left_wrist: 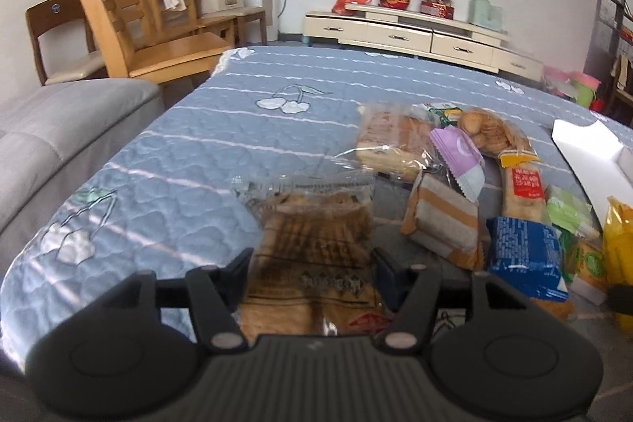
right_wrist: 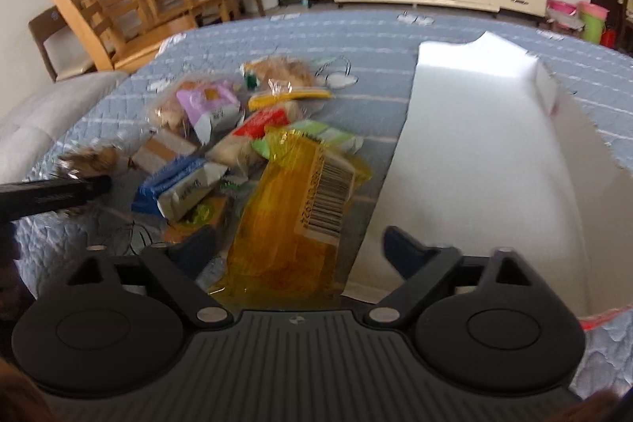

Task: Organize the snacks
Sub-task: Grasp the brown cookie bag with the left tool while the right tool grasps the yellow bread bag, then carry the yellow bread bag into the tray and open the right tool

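My left side is open: bare blue quilt (left_wrist: 198, 153) runs to the far edge. Right of it the snack pile (left_wrist: 467, 192) blocks the middle, touching the white box (right_wrist: 474, 153), whose inside lies open.

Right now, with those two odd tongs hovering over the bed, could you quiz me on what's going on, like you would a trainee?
1. True or false: the left hand-held gripper holds a clear plastic packet of brown biscuits.
2. Which packet lies between the right hand-held gripper's open fingers? A) flat blue packet B) translucent yellow packet with a barcode C) lilac packet
3. Fill in: the open white cardboard box sits to the ____ of the snack pile on the blue quilted bedspread.

Key: 1 true; 2 B; 3 right.
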Action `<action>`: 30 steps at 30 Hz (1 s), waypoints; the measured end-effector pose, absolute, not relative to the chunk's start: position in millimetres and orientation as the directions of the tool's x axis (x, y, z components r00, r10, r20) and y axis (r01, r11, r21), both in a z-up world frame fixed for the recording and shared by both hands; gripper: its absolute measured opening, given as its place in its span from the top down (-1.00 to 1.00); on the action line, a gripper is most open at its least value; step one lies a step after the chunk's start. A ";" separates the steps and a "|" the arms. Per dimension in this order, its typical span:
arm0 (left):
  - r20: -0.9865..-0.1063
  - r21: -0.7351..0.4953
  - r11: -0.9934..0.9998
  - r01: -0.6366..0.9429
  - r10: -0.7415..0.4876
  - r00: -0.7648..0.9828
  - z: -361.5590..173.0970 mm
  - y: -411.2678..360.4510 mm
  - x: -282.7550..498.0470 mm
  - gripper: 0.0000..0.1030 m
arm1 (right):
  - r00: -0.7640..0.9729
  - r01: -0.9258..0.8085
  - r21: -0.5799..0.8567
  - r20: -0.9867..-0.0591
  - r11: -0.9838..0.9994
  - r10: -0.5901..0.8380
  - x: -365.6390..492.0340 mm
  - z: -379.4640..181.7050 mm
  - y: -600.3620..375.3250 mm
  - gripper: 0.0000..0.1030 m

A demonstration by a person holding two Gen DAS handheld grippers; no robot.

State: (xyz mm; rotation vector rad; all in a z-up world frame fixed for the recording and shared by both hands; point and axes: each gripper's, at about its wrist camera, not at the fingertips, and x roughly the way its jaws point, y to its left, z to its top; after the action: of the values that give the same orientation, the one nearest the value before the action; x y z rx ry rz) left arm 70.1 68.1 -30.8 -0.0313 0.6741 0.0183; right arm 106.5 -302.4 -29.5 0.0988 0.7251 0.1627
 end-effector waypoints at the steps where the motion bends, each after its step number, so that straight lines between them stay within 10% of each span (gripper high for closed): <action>1: -0.620 -0.026 0.999 -0.033 0.010 0.784 -29.1 68.4 66.3 -0.21 | 0.732 -0.120 0.144 -0.655 0.982 0.186 108.8 -31.4 -301.4 -0.67; 2: -0.616 -0.030 0.999 -0.037 0.011 0.787 -27.5 68.3 63.3 -0.21 | 0.727 -0.133 0.147 -0.658 0.980 0.197 110.3 -32.8 -301.6 -0.23; 4: -0.607 -0.038 0.999 -0.036 0.006 0.795 -23.1 66.7 57.5 -0.20 | 0.728 -0.130 0.151 -0.657 0.980 0.197 110.6 -33.2 -301.2 -0.04; 30: -0.520 -0.036 0.992 0.117 -0.119 0.846 32.1 5.1 34.3 -0.20 | 0.866 -0.027 0.093 -0.496 0.995 0.070 55.1 32.2 -353.1 -0.01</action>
State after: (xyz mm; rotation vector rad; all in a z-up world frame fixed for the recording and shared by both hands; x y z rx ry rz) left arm 34.3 5.1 32.1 -0.0031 0.5486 -0.1243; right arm 55.1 -353.1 32.2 0.0843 0.5218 0.0514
